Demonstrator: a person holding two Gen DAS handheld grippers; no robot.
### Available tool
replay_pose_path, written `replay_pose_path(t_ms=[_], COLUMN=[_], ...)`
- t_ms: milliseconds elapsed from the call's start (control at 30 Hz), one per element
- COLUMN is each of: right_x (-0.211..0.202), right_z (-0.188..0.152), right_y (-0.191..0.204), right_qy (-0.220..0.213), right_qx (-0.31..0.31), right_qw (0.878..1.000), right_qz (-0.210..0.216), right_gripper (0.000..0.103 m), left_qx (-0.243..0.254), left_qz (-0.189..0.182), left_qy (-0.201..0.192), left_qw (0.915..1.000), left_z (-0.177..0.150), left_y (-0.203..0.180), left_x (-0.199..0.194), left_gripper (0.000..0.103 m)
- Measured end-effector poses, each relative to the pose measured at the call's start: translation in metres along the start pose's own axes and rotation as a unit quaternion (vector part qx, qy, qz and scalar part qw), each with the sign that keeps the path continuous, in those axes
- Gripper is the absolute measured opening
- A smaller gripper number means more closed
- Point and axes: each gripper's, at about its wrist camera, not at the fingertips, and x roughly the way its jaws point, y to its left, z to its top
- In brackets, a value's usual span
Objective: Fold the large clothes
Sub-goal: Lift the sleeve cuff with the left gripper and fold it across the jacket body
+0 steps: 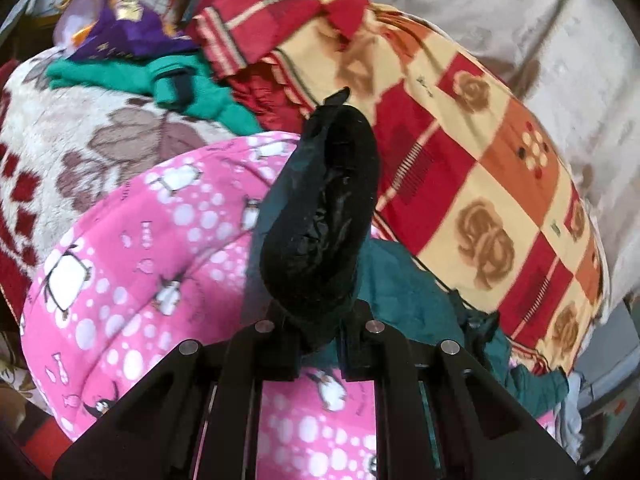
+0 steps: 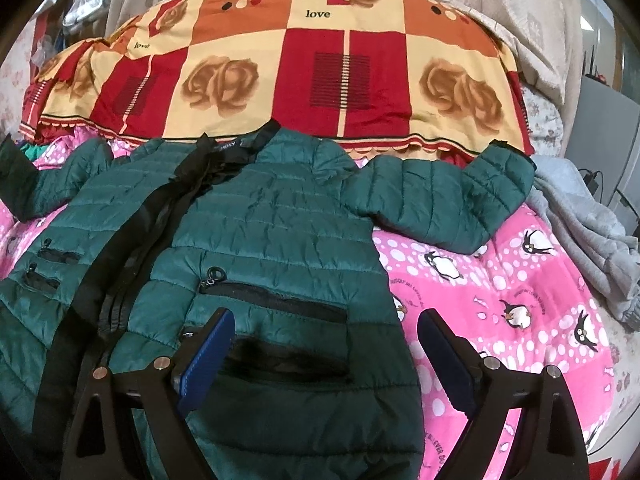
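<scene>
Green quilted jacket [image 2: 260, 216]: we are viewing it lying front-up and unzipped on the pink penguin blanket [image 2: 520, 300], collar toward the red-and-cream rose-patterned quilt [image 2: 280, 68] just beyond it. One sleeve is reaching out across the pink blanket toward a grey garment [image 2: 580, 224] beside the jacket. We are holding the right tool [image 2: 324, 340] with its jaws standing wide over the jacket's lower pocket, gripping nothing. We are keeping the left tool [image 1: 318, 332] clamped tight on the jacket's other sleeve cuff [image 1: 324, 208], whose dark opening is standing above the blanket.
</scene>
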Motion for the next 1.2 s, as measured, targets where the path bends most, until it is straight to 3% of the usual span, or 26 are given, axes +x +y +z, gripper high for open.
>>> replay_pose_path(t_ms=[267,533,833,1000,1200], right_x=[0.002,-0.017,-0.039,-0.027,-0.029], right_z=[0.001,0.002,-0.006,-0.023,-0.03], right_y=[-0.009,-0.014,-0.059,-0.095,-0.115], right_qy=[0.014,-0.016,-0.024,0.003,0.002], right_qx=[0.014,0.017,0.044,0.085,0.117], right_qw=[1.0,1.0,0.999,0.996,0.993], right_qz=[0.024,0.021,-0.004,-0.021,-0.007], right_gripper=[0.091,0.091,0.091,0.091,0.091], left_qx=[0.001,0.023,0.044,0.057,0.07], left_qz=[-0.018,-0.027,-0.037,-0.035,-0.041], left_qy=[0.015,0.023,0.026,0.034,0.044], left_qw=[0.9997,0.9991,0.998,0.9972,0.9958], left_z=[0.001,-0.001,-0.01,-0.02,-0.034], left_y=[-0.028,-0.065,-0.105,-0.122,-0.149], left_x=[-0.006,-0.004,0.001,0.008,0.016], left_gripper=[0.011,0.011,0.011,0.011,0.011])
